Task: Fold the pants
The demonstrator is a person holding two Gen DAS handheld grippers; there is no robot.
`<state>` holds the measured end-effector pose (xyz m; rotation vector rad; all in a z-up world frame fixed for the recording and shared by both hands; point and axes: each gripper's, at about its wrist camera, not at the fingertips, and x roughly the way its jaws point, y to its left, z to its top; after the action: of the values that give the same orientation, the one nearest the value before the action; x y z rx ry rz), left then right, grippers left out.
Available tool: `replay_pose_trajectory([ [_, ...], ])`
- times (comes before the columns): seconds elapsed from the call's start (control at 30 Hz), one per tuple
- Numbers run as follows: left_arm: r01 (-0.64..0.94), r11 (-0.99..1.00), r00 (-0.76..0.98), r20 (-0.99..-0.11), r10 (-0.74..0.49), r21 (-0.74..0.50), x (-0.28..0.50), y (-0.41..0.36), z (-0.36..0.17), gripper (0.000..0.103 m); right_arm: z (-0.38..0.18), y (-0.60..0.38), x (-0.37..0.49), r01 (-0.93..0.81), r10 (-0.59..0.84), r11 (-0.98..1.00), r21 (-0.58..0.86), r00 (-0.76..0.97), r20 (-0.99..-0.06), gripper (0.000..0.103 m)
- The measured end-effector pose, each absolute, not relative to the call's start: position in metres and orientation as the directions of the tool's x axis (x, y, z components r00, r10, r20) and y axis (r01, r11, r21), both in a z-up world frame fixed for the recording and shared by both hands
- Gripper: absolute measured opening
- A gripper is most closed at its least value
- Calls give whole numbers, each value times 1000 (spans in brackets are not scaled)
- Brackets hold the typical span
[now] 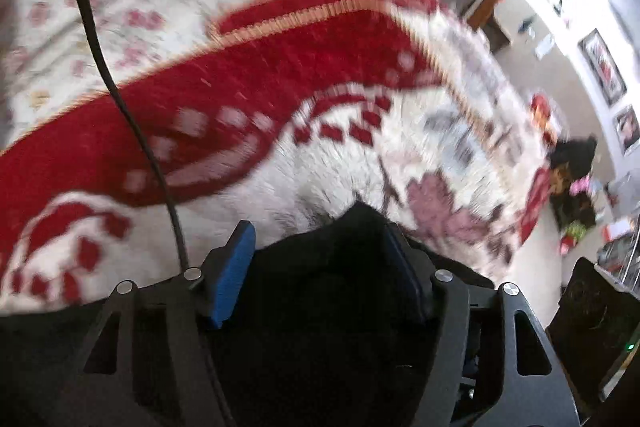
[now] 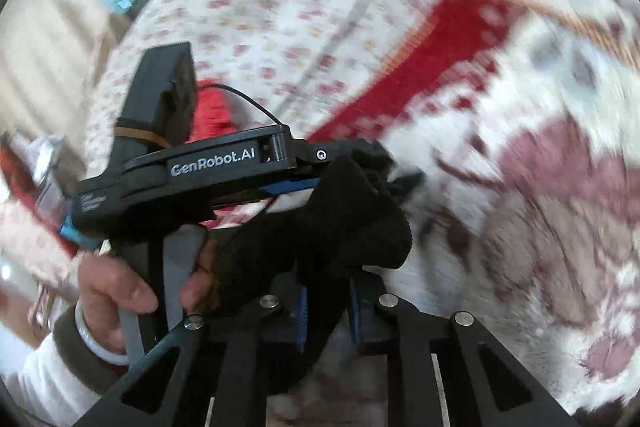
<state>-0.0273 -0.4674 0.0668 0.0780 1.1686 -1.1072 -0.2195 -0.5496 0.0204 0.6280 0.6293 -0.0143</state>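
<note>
Closest in the right wrist view, the right gripper (image 2: 326,311) has its blue-padded jaws nearly together, clamped on a strip of the black pants (image 2: 348,227), which bunch up in a dark lump just above the fingertips. Just to the left and slightly beyond, the left gripper (image 2: 344,163), marked GenRobot.AI on its side, lies almost level, its tips buried in the same black bunch. A hand (image 2: 120,291) with a pale bangle at the wrist grips its grey handle.

From the left wrist view, the black pants (image 1: 332,287) fill the space between the two blue pads (image 1: 234,275) of that left gripper (image 1: 320,259), which stand fairly wide apart; whether the pads actually press the cloth I cannot tell, as the fabric hides the contact. A black cable (image 1: 120,95) runs across the view.

Under everything spreads a red-and-white patterned blanket (image 2: 520,155), and beyond it a white sheet (image 2: 288,11) with small pink flowers. Farther off, framed pictures (image 1: 604,67) hang on a wall.
</note>
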Motion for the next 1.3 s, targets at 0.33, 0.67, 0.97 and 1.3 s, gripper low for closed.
replay_pose_trajectory([
  [0.33, 544, 704, 210, -738, -641, -457, 0, -273, 107, 65, 56, -418, -166, -197, 421, 886, 419, 721, -551, 15],
  [0.67, 415, 788, 272, -764, -585, -455, -31, -179, 81, 73, 46, -406, -170, -235, 563, 799, 554, 617, -550, 49],
  [0.97, 381, 829, 258, -814, -521, -410, -60, -200, 51, 74, 49, -416, -131, -133, 367, 915, 380, 665, -650, 48],
  [1.3, 368, 848, 282, -823, -493, -382, -69, -220, 37, 32, 36, -417, -121, -79, 374, 900, 428, 644, -668, 48],
])
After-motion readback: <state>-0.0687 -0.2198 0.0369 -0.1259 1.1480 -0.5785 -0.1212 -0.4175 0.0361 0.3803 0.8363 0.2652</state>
